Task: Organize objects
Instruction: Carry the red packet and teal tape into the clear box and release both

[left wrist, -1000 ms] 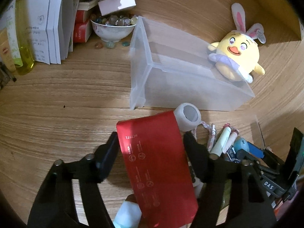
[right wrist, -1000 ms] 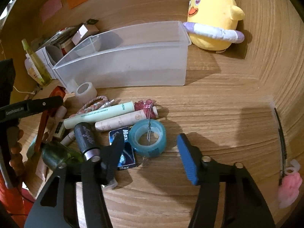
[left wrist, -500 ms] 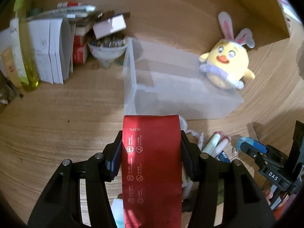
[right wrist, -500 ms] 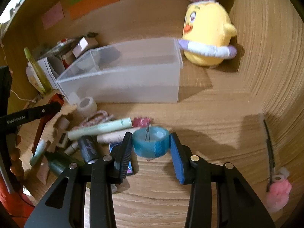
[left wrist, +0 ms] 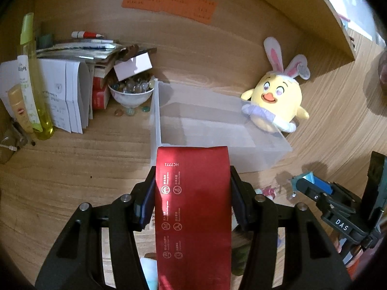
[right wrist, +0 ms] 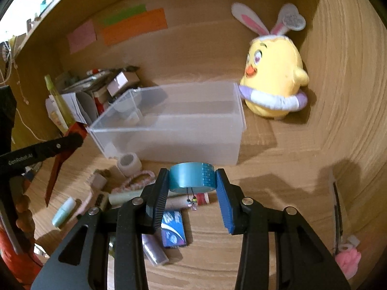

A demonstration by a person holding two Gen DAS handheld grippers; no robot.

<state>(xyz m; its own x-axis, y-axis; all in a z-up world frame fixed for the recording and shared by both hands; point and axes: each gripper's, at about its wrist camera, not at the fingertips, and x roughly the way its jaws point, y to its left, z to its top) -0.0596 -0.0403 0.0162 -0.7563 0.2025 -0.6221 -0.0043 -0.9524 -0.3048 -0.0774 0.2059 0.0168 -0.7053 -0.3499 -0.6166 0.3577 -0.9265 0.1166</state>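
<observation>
On the far left of the left wrist view, a tall yellow-green plastic bottle [left wrist: 36, 82] stands upright beside a stack of folded white papers [left wrist: 65, 96]. Just right of these, a white ceramic bowl filled with glass marbles [left wrist: 130, 94] sits on the wooden desk surface [left wrist: 72, 159], with a few loose marbles lying in front of it. A translucent rectangular plastic bin [left wrist: 212, 130] lies next to the bowl, open at the top and apparently empty. A yellow plush chick with white and pink rabbit ears [left wrist: 275, 99] rests against the bin's far right corner.

The left gripper [left wrist: 192, 186] holds a flat glossy red packet with white printed symbols [left wrist: 192, 207] between its two pads, which press on the packet's long edges; the jaws are half closed on it. The packet hangs in the air in front of the bin's near wall.

In the right wrist view, a small white tape roll [right wrist: 129, 163], a pink braided cord [right wrist: 137, 183] and a blue printed sachet [right wrist: 173, 227] lie scattered on the desk in front of the bin. The right gripper [right wrist: 192, 181] clamps a roll of teal adhesive tape [right wrist: 192, 177] between its narrow-set pads, lifted off the desk, with a small beaded string dangling under it. At the far right lies a fluffy pink charm [right wrist: 348, 261].
</observation>
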